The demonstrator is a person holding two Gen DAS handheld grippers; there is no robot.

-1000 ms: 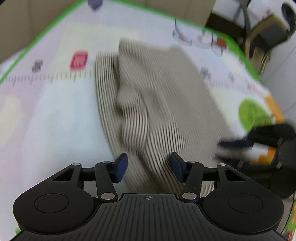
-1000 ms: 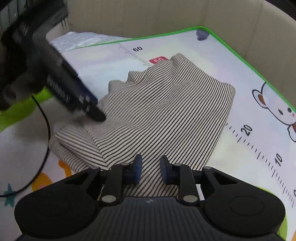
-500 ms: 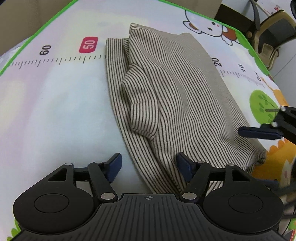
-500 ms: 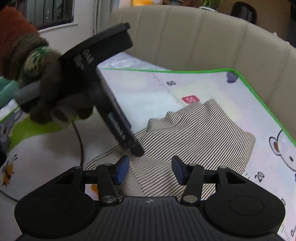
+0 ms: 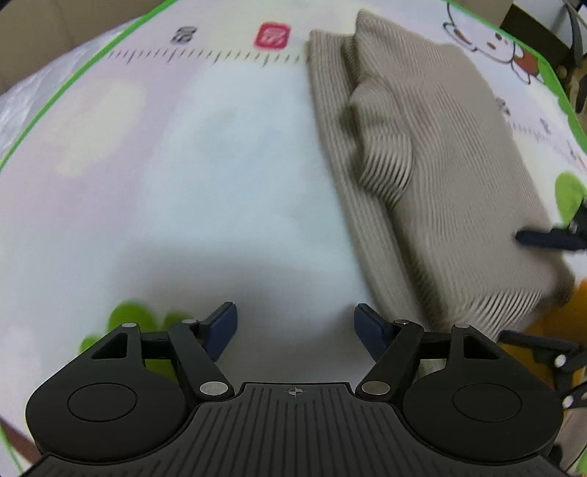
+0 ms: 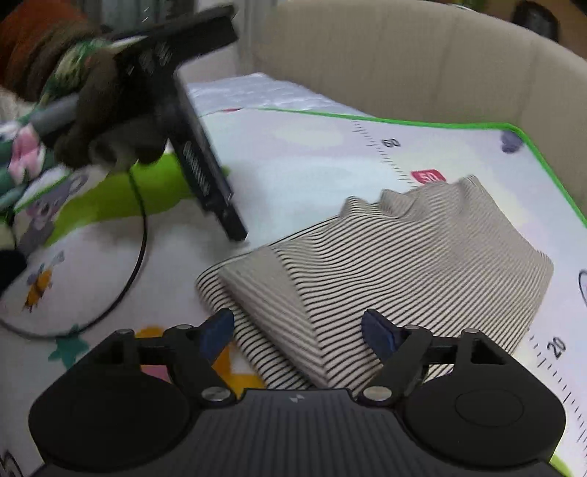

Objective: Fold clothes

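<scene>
Left gripper: jaws spread wide, holding nothing, over bare play mat. Right gripper: also released, nothing pinched, jaws straddling the near end of the striped garment from just above; we can't tell whether the pads touch cloth.

Garment sits on the mat as a compact folded bundle, several layers stacked. In the left view it lies to the right of the gripper, running away toward the red "50" tag on the printed ruler; that view is motion-blurred, so edge detail is soft. In the right view a folded-over flap shows at the near left corner, with some rumpling at the far edge by the ruler.

In the right view the gloved hand holding the left tool is raised, tip clear of the cloth. A black cable loops on the mat to the left.

Our read: we're between folds or at the finish, both tools free. If another fold is wanted, we need both grippers on the near corners, pinching all layers together so the stack doesn't shear. Otherwise flatten the rumpled far edge.
</scene>
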